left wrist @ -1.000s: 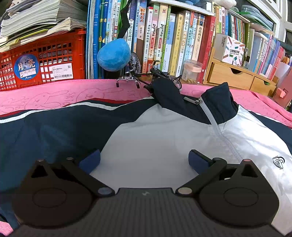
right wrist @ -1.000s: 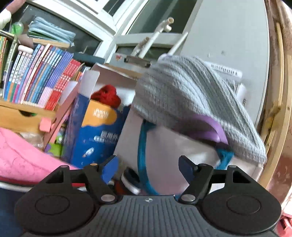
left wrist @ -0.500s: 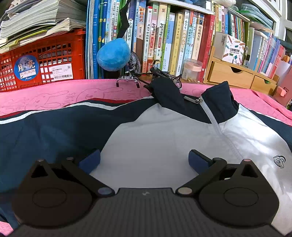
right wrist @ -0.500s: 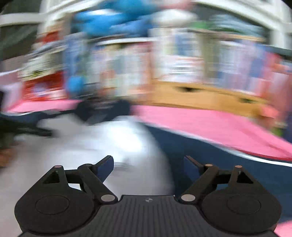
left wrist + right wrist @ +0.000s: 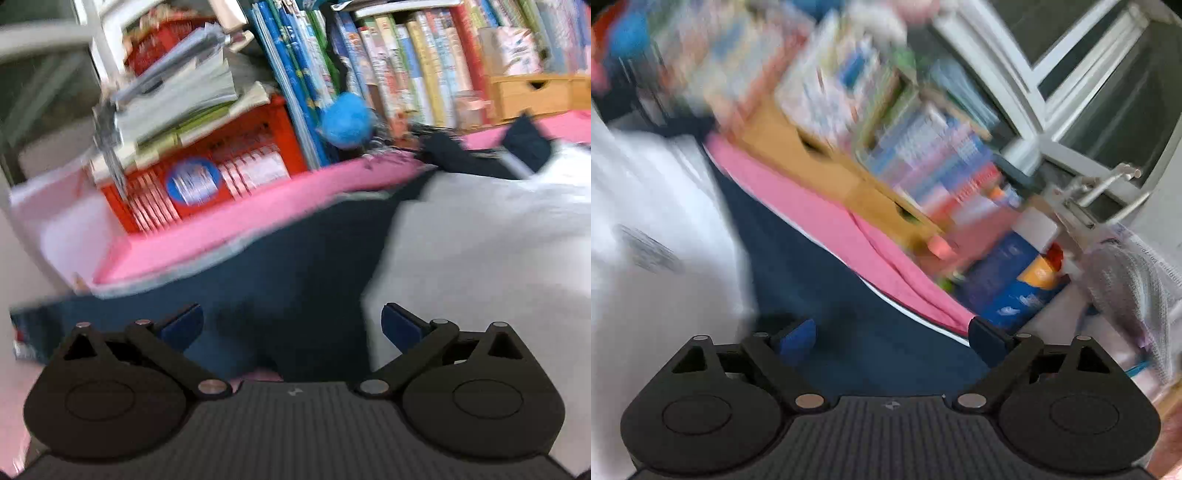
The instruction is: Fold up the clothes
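Note:
A navy and white zip jacket [image 5: 461,236] lies spread flat on a pink cloth [image 5: 229,221]. In the left wrist view its navy sleeve [image 5: 288,266] runs left under my left gripper [image 5: 291,325], which is open and holds nothing. In the right wrist view, badly blurred, the jacket's white front [image 5: 653,229] and other navy sleeve [image 5: 820,280] lie below my right gripper [image 5: 892,338]. Its jaws are opening, with only the sleeve cloth beneath them and nothing gripped.
A red crate [image 5: 207,173] with stacked papers, a row of books [image 5: 399,66], a blue plush ball [image 5: 347,120] and wooden drawers [image 5: 532,94] line the back. A blue box [image 5: 1015,280], a grey knit cloth [image 5: 1126,291] and a window frame [image 5: 1034,92] stand at the right.
My left gripper has swung left and tilted, from the jacket's white front to its left sleeve. My right gripper has turned from the boxes to the jacket's right sleeve, and its jaws have widened.

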Motion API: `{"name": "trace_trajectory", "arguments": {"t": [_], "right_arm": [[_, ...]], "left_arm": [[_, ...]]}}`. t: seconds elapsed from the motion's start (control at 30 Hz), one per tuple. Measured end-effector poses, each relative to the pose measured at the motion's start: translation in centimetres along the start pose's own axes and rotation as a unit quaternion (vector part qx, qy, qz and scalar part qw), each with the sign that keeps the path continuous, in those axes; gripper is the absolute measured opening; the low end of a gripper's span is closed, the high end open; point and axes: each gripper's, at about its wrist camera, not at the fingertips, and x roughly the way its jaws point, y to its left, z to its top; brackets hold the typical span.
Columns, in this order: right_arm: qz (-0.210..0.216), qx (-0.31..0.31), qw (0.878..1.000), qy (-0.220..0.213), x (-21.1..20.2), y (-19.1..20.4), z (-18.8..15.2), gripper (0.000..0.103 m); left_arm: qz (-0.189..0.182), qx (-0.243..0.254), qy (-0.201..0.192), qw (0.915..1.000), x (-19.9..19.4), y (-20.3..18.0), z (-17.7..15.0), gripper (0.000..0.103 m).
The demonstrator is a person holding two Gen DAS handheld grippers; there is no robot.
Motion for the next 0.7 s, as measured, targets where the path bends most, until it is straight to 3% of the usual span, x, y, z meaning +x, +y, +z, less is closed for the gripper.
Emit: {"name": "trace_trajectory", "arguments": {"t": [0.07, 0.13, 0.17, 0.27, 0.3, 0.37, 0.4, 0.43, 0.5, 0.63, 0.7], "right_arm": [[0.130, 0.093, 0.986, -0.037, -4.6, -1.5, -1.0, 0.094], [0.230, 0.150, 0.959, -0.064, -8.4, -0.3, -2.1, 0.094], [0.249, 0.158, 0.953, -0.069, -9.4, 0.6, -2.7, 0.094], [0.305, 0.182, 0.931, -0.085, -12.5, 3.3, -4.4, 0.094], [0.313, 0.183, 0.928, -0.086, -12.6, 3.9, -5.2, 0.094], [0.328, 0.183, 0.922, -0.089, -13.0, 5.1, -6.8, 0.094], [0.312, 0.172, 0.928, -0.110, -13.2, 5.2, -7.9, 0.095], [0.296, 0.161, 0.933, -0.130, -13.4, 5.4, -9.0, 0.098], [0.288, 0.172, 0.931, -0.148, -12.9, 4.6, -10.3, 0.103], [0.310, 0.162, 0.925, -0.150, -11.8, 2.6, -10.9, 0.102], [0.280, 0.177, 0.933, -0.139, -11.8, 1.3, -11.2, 0.102]], "left_arm": [[-0.062, -0.043, -0.011, 0.9971, -3.4, 0.2, -1.4, 0.103], [-0.112, -0.082, -0.012, 0.9903, -5.8, -0.2, -3.1, 0.103], [-0.131, -0.100, -0.009, 0.9863, -6.7, -0.6, -4.0, 0.103], [-0.114, -0.116, 0.014, 0.9866, -7.4, -2.3, -7.0, 0.103], [-0.100, -0.106, 0.013, 0.9892, -7.5, -2.8, -7.7, 0.103], [-0.070, -0.086, -0.032, 0.9933, -8.6, -3.5, -9.1, 0.103], [-0.057, -0.079, -0.043, 0.9944, -9.0, -3.6, -9.4, 0.103], [-0.053, -0.074, -0.048, 0.9947, -9.0, -3.4, -9.5, 0.103], [-0.047, -0.065, -0.059, 0.9951, -9.2, -3.0, -9.8, 0.103], [-0.004, -0.065, -0.065, 0.9957, -9.0, -1.4, -10.7, 0.103], [0.018, -0.065, -0.069, 0.9954, -8.9, -0.6, -11.1, 0.103]]}}
